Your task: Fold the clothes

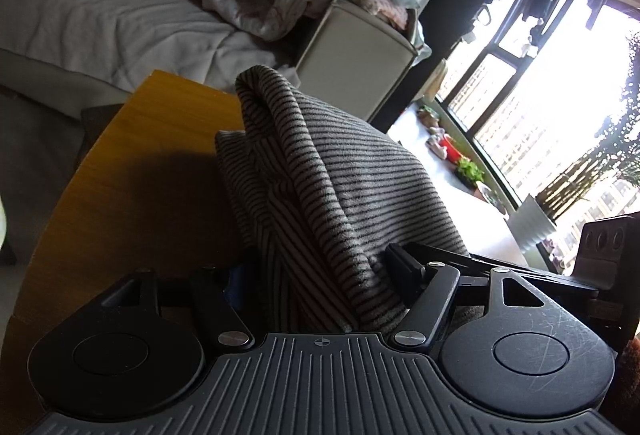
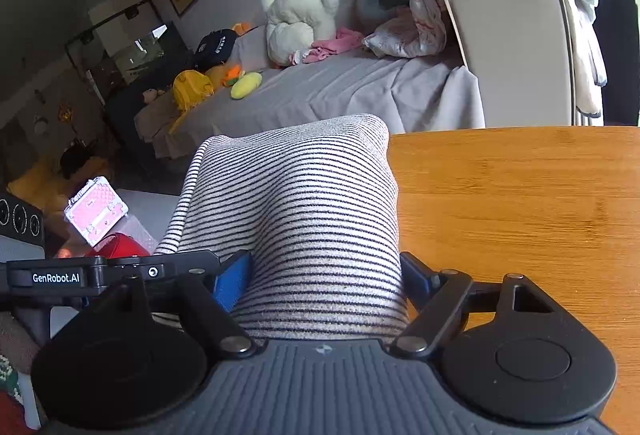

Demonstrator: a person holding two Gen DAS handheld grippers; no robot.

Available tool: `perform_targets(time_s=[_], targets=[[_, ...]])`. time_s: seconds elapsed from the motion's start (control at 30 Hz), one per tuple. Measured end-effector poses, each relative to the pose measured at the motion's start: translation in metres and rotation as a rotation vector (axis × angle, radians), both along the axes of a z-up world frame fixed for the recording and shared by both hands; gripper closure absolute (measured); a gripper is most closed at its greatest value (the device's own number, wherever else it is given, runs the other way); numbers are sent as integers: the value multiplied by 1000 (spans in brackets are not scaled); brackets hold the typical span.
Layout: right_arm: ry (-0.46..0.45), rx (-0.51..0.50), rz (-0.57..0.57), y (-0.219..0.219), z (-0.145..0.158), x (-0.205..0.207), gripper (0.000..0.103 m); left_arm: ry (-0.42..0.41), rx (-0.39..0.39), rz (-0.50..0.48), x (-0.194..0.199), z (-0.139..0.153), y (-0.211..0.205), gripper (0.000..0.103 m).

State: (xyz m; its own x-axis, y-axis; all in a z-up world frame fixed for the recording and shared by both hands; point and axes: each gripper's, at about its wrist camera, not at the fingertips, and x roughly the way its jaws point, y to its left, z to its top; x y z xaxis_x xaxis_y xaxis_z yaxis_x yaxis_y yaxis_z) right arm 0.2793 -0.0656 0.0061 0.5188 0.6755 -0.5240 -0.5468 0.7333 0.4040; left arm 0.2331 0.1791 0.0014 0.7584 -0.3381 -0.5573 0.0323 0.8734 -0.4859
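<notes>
Both the left claw (image 1: 320, 267) and right claw (image 2: 326, 275) grip a striped garment (image 2: 312, 203) above a wooden desk (image 2: 520, 203), with a cluttered sofa (image 2: 340, 87) beyond.

In the right wrist view, "GenRobot.AI" stands in white letters on the black bar of the left gripper (image 2: 56, 278). The dark cap (image 2: 216, 45) on the sofa carries white lettering, perhaps 4 characters, too small to read.
</notes>
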Motion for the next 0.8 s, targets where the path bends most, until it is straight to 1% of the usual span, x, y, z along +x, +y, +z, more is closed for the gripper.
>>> perform_targets(time_s=[0.07, 0.13, 0.2, 0.3, 0.33, 0.37, 0.4, 0.47, 0.53, 0.57, 0.63, 0.67, 0.77, 0.8], targets=[[-13, -3, 5, 4, -2, 1, 21, -2, -1, 3, 2, 0, 2, 29], [-4, 8, 8, 2, -4, 4, 18, -4, -1, 2, 1, -1, 2, 29], [-11, 5, 19, 3, -3, 7, 18, -12, 20, -1, -1, 2, 0, 29], [-118, -67, 63, 12, 4, 4, 18, -35, 73, -7, -6, 12, -6, 32], [-146, -88, 75, 14, 6, 4, 17, -46, 91, -10, -8, 16, -7, 35], [-154, -99, 79, 15, 8, 5, 17, -57, 110, -13, -11, 20, -9, 38], [-157, -106, 80, 16, 9, 7, 17, -70, 125, -11, -13, 25, -10, 39], [-151, -104, 70, 14, 8, 6, 17, -123, 132, 31, -19, 40, -7, 39], [-159, -106, 55, 12, 7, 1, 17, -187, 126, 72, -22, 56, -5, 39], [-163, -110, 45, 12, 7, -1, 17, -206, 112, 72, -20, 62, -6, 39], [-171, -124, 17, 12, 10, -8, 17, -205, 78, 36, -5, 67, -10, 39], [-182, -137, 2, 12, 12, -13, 17, -185, 63, 9, 6, 64, -13, 39], [-275, -195, -39, 11, 25, -39, 18, -98, 59, -22, 40, 44, -18, 42], [-302, -201, -44, 11, 29, -49, 23, -92, 66, -14, 44, 38, -16, 43]])
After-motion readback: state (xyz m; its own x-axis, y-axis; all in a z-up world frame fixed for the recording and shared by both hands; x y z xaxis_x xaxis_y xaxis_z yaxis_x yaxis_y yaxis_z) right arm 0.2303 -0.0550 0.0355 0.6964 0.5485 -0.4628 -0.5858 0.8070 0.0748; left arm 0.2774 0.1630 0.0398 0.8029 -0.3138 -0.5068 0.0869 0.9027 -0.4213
